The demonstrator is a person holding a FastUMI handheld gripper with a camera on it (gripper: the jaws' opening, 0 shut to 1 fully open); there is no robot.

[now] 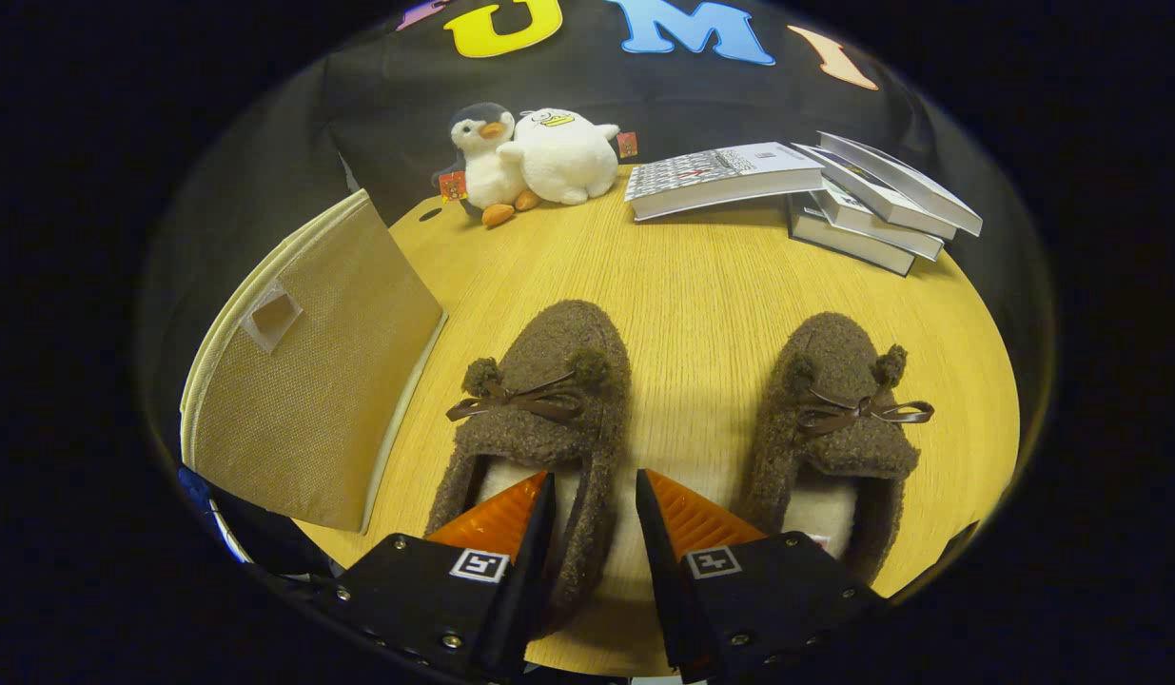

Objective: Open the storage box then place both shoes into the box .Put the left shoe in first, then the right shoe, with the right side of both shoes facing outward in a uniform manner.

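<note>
Between left shoe (pixel 535 419) and books (pixel 806 195), tool (pixel 595 499) gapes.

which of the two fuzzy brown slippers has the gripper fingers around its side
The brown fuzzy slipper nearer the beige fabric box: its side wall sits between the open gripper fingers. The other slipper lies apart.

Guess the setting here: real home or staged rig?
Likely a staged booth: a round wooden table against black cloth, with props: plush toys, stacked books, slippers. The gripper straddles the left slipper's inner wall, open.
</note>
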